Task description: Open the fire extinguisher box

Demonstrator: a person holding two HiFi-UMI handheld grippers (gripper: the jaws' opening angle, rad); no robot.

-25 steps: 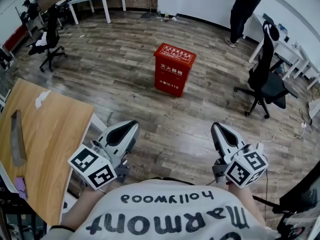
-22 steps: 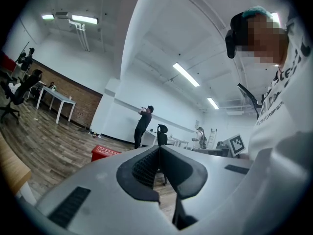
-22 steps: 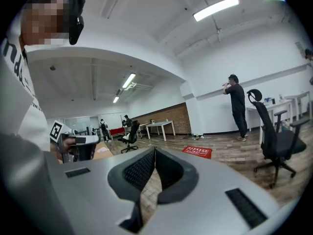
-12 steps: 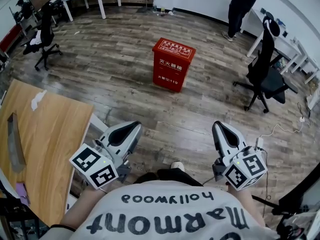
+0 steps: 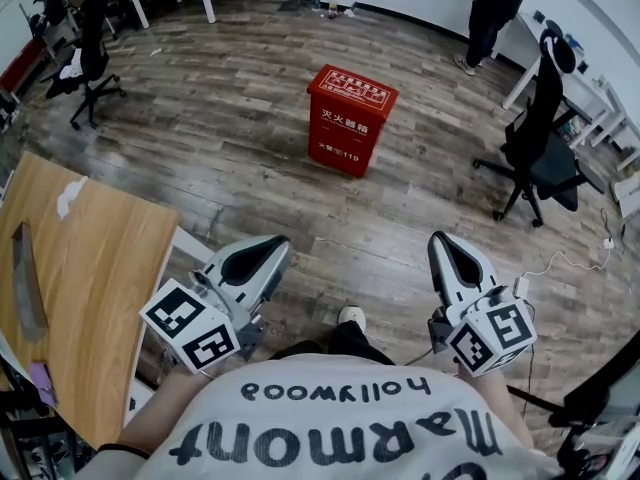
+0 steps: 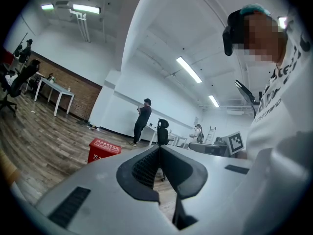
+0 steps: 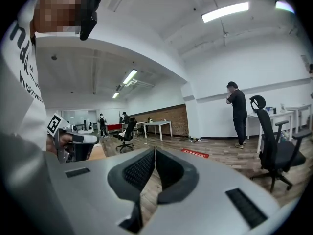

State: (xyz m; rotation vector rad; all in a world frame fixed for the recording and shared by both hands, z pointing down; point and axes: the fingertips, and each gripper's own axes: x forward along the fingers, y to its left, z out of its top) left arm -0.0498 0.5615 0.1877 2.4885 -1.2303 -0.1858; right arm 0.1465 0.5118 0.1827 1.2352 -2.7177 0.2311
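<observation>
Extinguisher box point(image 5: 349, 133), lid point(image 5: 352, 87) seemingly down

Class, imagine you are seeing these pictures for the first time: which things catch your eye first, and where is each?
The bright red box stands alone on the wooden floor, in the upper middle of the head view. Nearer the camera, the left gripper and the right gripper point roughly toward it, both shut and empty. A black office chair stands to its right.
</observation>
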